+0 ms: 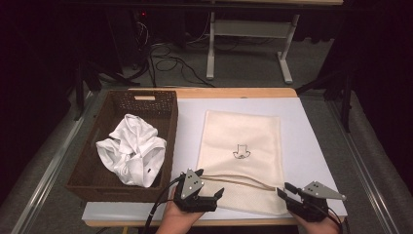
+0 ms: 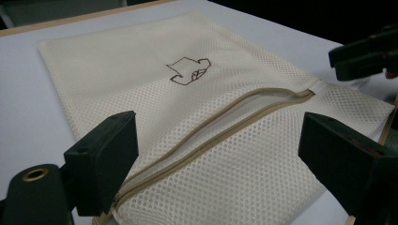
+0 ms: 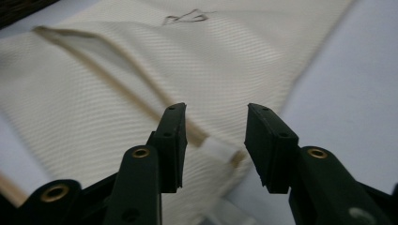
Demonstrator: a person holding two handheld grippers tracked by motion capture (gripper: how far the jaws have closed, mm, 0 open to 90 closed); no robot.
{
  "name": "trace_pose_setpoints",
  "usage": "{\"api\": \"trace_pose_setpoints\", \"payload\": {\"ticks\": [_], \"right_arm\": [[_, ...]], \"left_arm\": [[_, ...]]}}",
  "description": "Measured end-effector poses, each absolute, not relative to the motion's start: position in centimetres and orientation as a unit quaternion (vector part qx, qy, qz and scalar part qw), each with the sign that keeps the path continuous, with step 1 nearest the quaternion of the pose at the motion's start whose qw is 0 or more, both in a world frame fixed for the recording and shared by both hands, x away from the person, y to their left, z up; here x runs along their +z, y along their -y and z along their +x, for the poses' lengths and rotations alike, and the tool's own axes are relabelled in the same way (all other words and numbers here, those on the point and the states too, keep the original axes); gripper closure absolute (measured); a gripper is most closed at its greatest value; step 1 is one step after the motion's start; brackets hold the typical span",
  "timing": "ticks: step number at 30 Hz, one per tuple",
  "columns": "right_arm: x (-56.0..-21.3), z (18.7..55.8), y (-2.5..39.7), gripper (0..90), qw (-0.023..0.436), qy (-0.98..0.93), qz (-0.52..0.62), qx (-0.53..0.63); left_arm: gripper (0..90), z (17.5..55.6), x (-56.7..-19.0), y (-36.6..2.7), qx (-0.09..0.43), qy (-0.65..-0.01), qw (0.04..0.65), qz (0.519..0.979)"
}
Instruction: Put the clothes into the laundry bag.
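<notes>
A cream mesh laundry bag (image 1: 241, 131) lies flat on the white board, printed with a small dark outline logo (image 1: 240, 152). Its tan zipper (image 1: 238, 181) runs across the near end and is partly parted in the left gripper view (image 2: 225, 126). My left gripper (image 1: 210, 191) sits at the bag's near left corner, open, its jaws either side of the zipper (image 2: 218, 140). My right gripper (image 1: 284, 190) is at the near right corner, open (image 3: 216, 117), just above the white tab (image 3: 218, 150) at the zipper's end. Neither gripper holds anything.
A dark woven basket (image 1: 146, 95) stands left of the board and holds a crumpled white garment (image 1: 131, 148). The board's near edge (image 1: 126, 212) is close under both hands. Table legs and cables lie on the floor beyond.
</notes>
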State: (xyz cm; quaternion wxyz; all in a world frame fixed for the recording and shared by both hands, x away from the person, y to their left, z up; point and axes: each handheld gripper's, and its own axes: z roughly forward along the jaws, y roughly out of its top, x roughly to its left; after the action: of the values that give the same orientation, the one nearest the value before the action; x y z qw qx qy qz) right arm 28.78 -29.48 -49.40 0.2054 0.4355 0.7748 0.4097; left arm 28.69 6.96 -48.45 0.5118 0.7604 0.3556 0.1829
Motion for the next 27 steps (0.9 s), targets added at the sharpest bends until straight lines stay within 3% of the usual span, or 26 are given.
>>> {"api": "trace_pose_setpoints", "payload": {"ticks": [5,14,22,26,27], "right_arm": [[-49.5,32.1,30.9,51.0,0.234,-0.750,0.469,0.403],[-49.9,39.2,29.7,50.9,0.248,-0.747,0.493,0.371],[-51.1,43.3,29.8,54.8,0.210,-0.749,0.521,0.353],[-51.2,43.9,29.4,68.8,0.209,-0.754,0.521,0.342],[-51.2,43.9,29.4,82.5,0.209,-0.759,0.516,0.337]], "left_arm": [[13.2,27.8,-48.6,-7.3,0.188,-0.354,0.514,0.758],[14.2,25.9,-49.1,-8.8,0.188,-0.375,0.499,0.758],[15.3,25.6,-49.4,-9.4,0.190,-0.390,0.491,0.755],[15.3,25.8,-49.7,-9.4,0.182,-0.398,0.489,0.754],[15.4,25.9,-49.7,-9.2,0.182,-0.395,0.486,0.758]]}}
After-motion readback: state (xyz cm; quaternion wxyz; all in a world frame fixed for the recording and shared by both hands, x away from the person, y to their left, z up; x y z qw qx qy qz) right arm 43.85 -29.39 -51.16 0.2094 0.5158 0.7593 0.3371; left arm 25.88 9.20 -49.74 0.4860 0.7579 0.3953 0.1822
